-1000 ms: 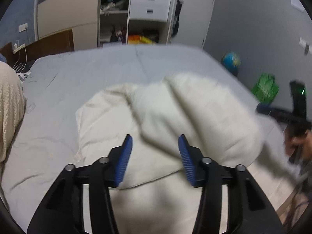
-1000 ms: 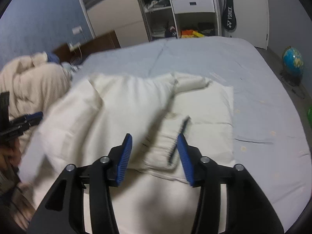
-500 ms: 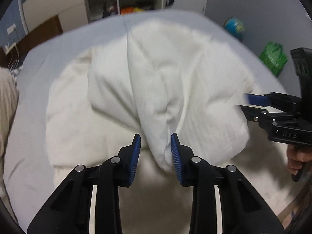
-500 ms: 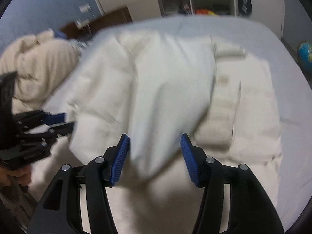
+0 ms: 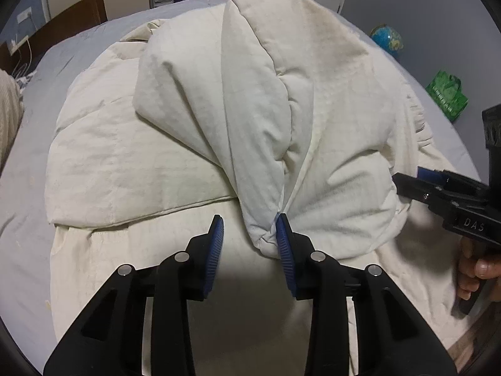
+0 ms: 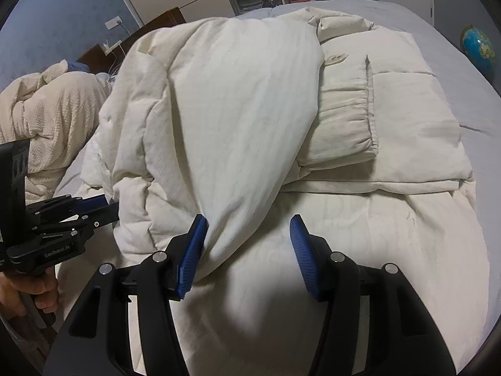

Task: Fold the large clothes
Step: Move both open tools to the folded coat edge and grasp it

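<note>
Left gripper (image 5: 249, 235) opening beside puffy cream coat (image 5: 219, 94)

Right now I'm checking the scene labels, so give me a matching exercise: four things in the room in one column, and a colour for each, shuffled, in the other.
Things:
1. padded coat
2. bed sheet
3. globe
4. bag by the wall

Colours:
A. green
B. cream white
C. blue with yellow patches
D. pale grey

Pairs: 1-B, 2-D, 3-C, 4-A
</note>
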The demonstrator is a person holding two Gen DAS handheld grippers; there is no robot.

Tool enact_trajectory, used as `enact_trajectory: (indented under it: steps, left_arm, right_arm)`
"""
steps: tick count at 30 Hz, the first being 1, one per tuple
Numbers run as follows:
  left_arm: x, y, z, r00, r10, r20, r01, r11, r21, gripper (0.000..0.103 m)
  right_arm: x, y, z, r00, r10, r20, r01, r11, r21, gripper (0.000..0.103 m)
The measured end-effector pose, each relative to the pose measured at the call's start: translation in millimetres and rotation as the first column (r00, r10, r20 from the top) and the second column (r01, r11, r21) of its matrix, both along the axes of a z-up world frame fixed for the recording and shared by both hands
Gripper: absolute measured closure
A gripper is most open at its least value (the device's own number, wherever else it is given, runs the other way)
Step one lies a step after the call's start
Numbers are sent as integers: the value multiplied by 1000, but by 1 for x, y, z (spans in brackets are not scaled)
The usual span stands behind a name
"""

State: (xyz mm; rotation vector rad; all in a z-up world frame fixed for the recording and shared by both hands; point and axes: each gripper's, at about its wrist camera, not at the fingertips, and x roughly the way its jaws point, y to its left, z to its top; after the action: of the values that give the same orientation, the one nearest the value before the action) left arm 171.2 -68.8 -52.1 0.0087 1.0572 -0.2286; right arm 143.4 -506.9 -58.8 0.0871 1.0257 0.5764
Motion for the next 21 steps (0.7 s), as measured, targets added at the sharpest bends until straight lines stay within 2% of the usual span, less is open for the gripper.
enact_trajectory:
  steps: [1,3,5,9,13,17,19,21]
  left_arm:
    - [-3,4,5,1000,2,2,-2,1000,-6,60]
    - [-8,10,10,1000,-3,16,3,1000,-8,41]
    - [-20,20,19,999,-25,30,25,1000,6,30]
    - [-45,43,26,997,-66,27,65,997,53,24]
    - [-72,74,29,999,-40,0,40,995,94,23]
    - [-94,108,30,998,50,-44,-44,992,120,19]
    - [-107,126,29,992,109,-68,-101,988,113,18]
    - [-119,149,25,979,174,-108,-164,981,100,12]
  right_arm:
    - [-4,-3,4,1000,1,0,-1,1000,2,52]
    - [-10,-10,10,1000,6,4,-6,1000,5,52]
    - [-18,-18,21,1000,17,5,-17,1000,13,51]
    - [-33,-40,40,1000,23,9,-23,1000,6,51]
    - [-45,-68,49,1000,1,5,-1,1000,7,45]
    - [-56,-103,49,998,-37,-43,37,999,-9,43]
    - [-61,-123,48,996,-68,-64,67,998,-20,42]
    - [-68,-143,46,991,-106,-80,104,994,-34,41]
